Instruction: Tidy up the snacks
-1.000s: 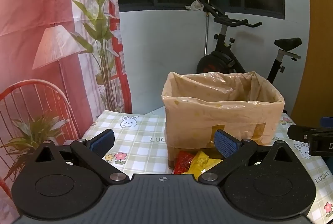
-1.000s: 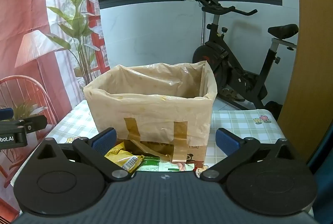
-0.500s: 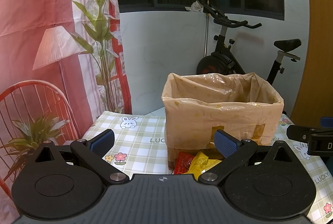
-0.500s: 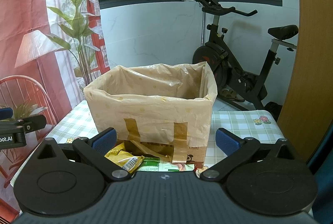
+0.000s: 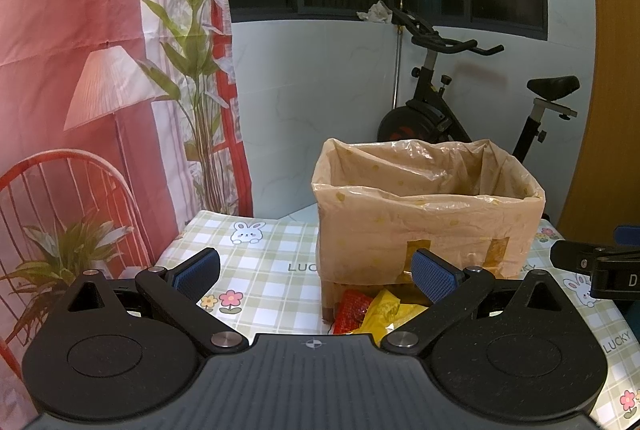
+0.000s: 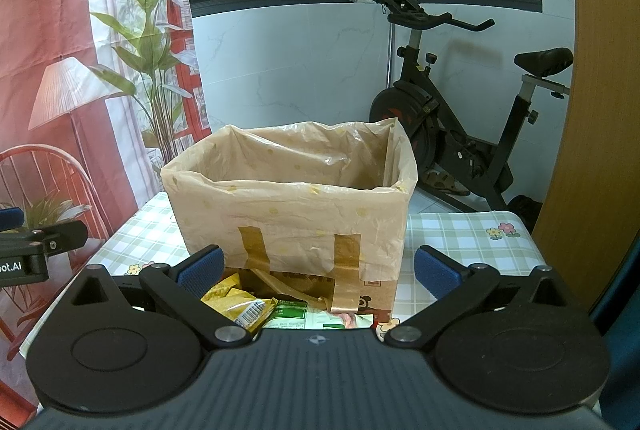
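Change: I see none since a second ago (both claws idle).
Left claw: spread, empty.
Right claw: spread, empty.
Snacks: just below my fingers, before the lined box; nothing organized yet.

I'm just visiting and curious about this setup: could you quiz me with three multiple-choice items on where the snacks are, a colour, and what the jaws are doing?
1. Where do the snack packets lie?
A. inside the lined box
B. on the table in front of the lined box
C. on the exercise bike

2. What colour are the gripper pads?
A. blue
B. white
C. orange

3. How do the jaws of the left gripper and right gripper stand?
A. shut on a packet
B. open, holding nothing
C. shut, empty

Answers: 1 B, packets sit at the box's foot; 2 A, pads show blue; 3 B, pads stand wide apart.
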`<state>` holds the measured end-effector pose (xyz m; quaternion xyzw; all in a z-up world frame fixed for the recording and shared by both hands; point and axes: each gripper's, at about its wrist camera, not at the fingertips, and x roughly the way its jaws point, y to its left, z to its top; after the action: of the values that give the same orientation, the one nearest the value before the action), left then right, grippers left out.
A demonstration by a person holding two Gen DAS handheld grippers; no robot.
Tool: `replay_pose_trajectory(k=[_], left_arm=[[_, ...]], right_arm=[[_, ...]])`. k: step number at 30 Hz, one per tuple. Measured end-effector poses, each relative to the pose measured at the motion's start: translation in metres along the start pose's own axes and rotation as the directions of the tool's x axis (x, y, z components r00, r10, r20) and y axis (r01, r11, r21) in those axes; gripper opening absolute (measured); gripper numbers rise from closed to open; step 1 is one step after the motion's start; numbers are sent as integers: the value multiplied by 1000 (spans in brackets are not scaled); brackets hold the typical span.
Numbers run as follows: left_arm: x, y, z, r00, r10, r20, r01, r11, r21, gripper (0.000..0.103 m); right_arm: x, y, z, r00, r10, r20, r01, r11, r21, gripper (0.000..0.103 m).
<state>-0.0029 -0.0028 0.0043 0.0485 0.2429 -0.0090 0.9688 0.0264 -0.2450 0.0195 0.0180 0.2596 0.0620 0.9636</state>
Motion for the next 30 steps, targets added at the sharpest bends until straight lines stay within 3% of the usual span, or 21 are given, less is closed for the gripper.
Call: replay_pose_trajectory(k=[30], left_arm=[[-1,1,0,1000,0,0,0,1000,-5,103]], right_arm=[[-1,0,0,1000,1,2,-1,1000,-2,103]])
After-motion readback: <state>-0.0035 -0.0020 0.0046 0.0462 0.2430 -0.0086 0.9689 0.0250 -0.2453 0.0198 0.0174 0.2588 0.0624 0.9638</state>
